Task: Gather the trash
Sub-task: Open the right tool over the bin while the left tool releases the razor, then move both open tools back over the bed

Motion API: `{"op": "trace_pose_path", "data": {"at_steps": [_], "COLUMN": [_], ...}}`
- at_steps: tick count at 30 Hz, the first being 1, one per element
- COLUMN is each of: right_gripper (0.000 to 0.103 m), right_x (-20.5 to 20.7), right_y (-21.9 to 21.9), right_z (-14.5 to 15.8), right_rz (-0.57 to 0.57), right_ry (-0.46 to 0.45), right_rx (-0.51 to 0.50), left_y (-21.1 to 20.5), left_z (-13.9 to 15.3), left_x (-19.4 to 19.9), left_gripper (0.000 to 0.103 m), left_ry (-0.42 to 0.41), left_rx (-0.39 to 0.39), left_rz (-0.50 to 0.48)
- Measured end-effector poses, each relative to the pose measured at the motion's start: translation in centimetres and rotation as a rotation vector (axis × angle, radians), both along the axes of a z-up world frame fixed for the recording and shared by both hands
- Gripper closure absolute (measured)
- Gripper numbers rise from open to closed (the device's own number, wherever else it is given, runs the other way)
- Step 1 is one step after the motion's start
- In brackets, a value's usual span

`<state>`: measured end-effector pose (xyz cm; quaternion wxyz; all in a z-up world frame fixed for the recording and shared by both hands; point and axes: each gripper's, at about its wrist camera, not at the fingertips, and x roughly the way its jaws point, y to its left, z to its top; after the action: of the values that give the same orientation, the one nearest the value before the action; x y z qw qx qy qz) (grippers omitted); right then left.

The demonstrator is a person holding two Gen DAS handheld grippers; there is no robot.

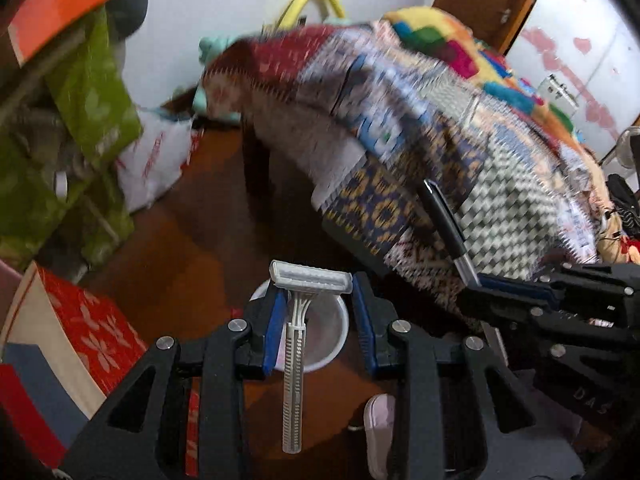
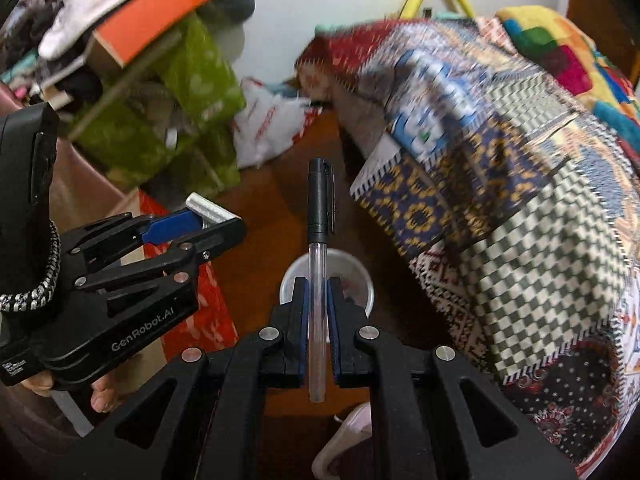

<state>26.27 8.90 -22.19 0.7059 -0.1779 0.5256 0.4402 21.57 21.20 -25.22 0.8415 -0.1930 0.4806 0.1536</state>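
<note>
My left gripper (image 1: 316, 300) has its jaws apart, with a grey disposable razor (image 1: 295, 360) between them; the razor's neck rests against the left blue pad and the right pad stands clear of it. The razor head (image 2: 210, 209) also shows in the right wrist view. Below it on the brown floor stands a white plastic cup (image 1: 328, 336). My right gripper (image 2: 318, 292) is shut on a clear pen with a black cap (image 2: 319, 240), held above the same cup (image 2: 352, 268). The pen (image 1: 448, 228) shows in the left wrist view too.
A bed with a patterned patchwork blanket (image 2: 520, 200) fills the right. Green boxes (image 2: 192, 92), an orange box (image 2: 156, 12) and a white plastic bag (image 2: 268, 120) pile up at the left. A red patterned box (image 1: 92, 328) and a pink slipper (image 1: 378, 432) lie near my grippers.
</note>
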Motion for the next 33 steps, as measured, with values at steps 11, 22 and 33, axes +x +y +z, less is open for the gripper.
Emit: {"op": "trace_pose_path", "data": {"at_steps": [11,22,33], "right_gripper": [0.095,0.072,0.072], "right_x": [1.9,3.4,3.5], "right_y": [3.0,2.4,-0.7], "right_z": [-4.9,-5.1,-1.8], "right_rz": [0.037,0.007,-0.033], "right_ry": [0.107,0.108,0.043], "right_rx": [-0.061,-0.079,-0.031], "left_y": [2.1,2.6,1.9], "left_z": [-5.1,-6.9,-5.2], "left_x": [1.2,3.1,3.8], "left_gripper": [0.071,0.070,0.058], "left_ry": [0.084,0.157,0.145], "left_rx": [-0.123,-0.132,-0.096], "left_rz": [0.037,0.037,0.026]}}
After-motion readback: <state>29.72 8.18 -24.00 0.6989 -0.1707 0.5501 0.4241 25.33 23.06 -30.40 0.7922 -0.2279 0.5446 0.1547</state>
